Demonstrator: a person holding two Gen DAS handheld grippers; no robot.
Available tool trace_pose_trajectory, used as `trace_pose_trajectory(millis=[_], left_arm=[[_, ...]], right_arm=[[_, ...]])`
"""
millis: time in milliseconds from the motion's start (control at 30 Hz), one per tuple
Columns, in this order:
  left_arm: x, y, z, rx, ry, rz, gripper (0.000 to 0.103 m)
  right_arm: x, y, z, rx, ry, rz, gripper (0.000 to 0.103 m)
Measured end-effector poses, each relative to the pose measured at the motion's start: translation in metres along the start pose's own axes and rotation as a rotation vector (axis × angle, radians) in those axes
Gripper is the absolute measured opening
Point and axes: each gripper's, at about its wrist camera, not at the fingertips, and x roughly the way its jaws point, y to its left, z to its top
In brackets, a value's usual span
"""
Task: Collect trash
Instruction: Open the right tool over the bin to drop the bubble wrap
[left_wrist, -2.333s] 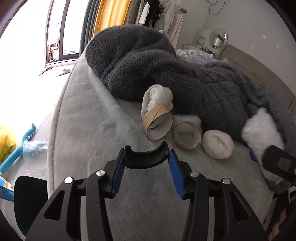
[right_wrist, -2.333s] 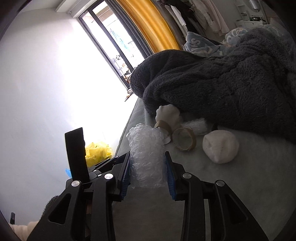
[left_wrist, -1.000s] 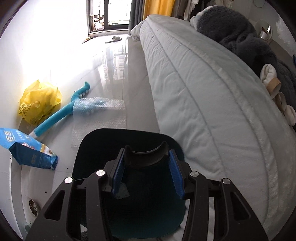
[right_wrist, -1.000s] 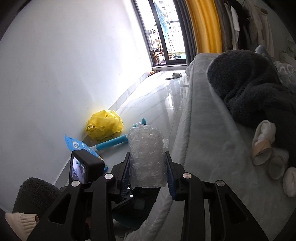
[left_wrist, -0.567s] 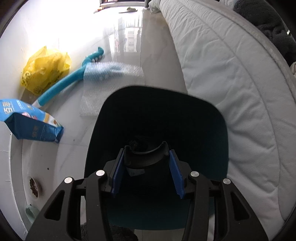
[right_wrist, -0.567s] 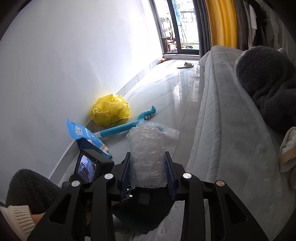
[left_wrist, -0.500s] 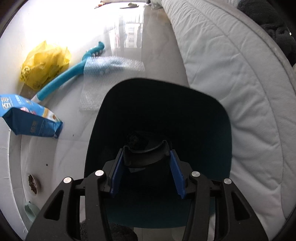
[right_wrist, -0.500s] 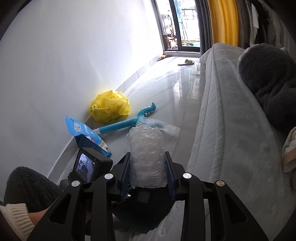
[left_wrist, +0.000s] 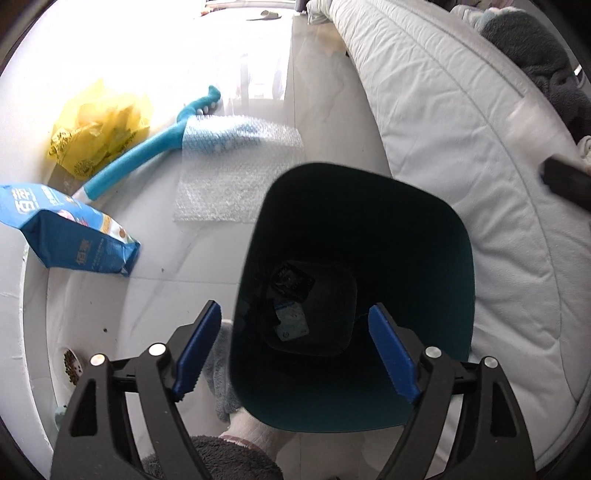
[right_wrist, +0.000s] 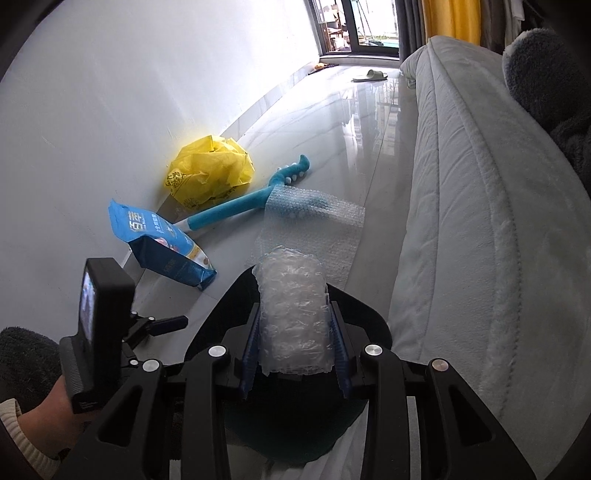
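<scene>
The left gripper (left_wrist: 293, 349) points down into a dark teal bin (left_wrist: 369, 184) beside the bed (left_wrist: 461, 147), its jaws opening with nothing between them. The right gripper (right_wrist: 293, 356) clamps a bubble-wrap wad (right_wrist: 291, 314) above the bin's rim, seemingly placed to drop it in.

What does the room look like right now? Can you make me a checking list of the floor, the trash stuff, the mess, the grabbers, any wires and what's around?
Surface: glossy pale floor, bare between wall and bed.
Job's things: dark teal trash bin beside the bed, a few scraps at its bottom; bubble wrap roll carried over the bin.
Clutter: flat bubble wrap sheet, teal long-handled brush, yellow plastic bag, blue pouch, all on the floor.
Grippers: left gripper above the bin, jaws opening, nothing between them; right gripper clamped on the roll.
Cables: nothing seen.
Surroundings: white quilted bed, grey fleece blanket, white wall, slipper near the glass door.
</scene>
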Motion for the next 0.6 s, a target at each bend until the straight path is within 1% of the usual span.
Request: trace_pose_trajectory(millis=[167,267,467,600], left_arm=[[-0.018,0.010,0.002,0.009,-0.062,-0.020,0.086],[-0.030,0.016,0.005,0.007,-0.106,-0.015,0.086],[-0.058,0.024,0.012,0.000,-0.215,-0.024,0.087],[-0.076,0.025,0.016,-0.001,-0.284,-0.039,0.087]], right_arm=[[0.024,0.002,-0.003,0.003,0.058,-0.011,0.035],[0.035,0.001,-0.007,0.018,0.094,-0.016,0.035],[0.054,0.002,-0.013,0.034,0.158,-0.019,0.035],[0.070,0.007,-0.020,0.024,0.217,-0.030,0.035]])
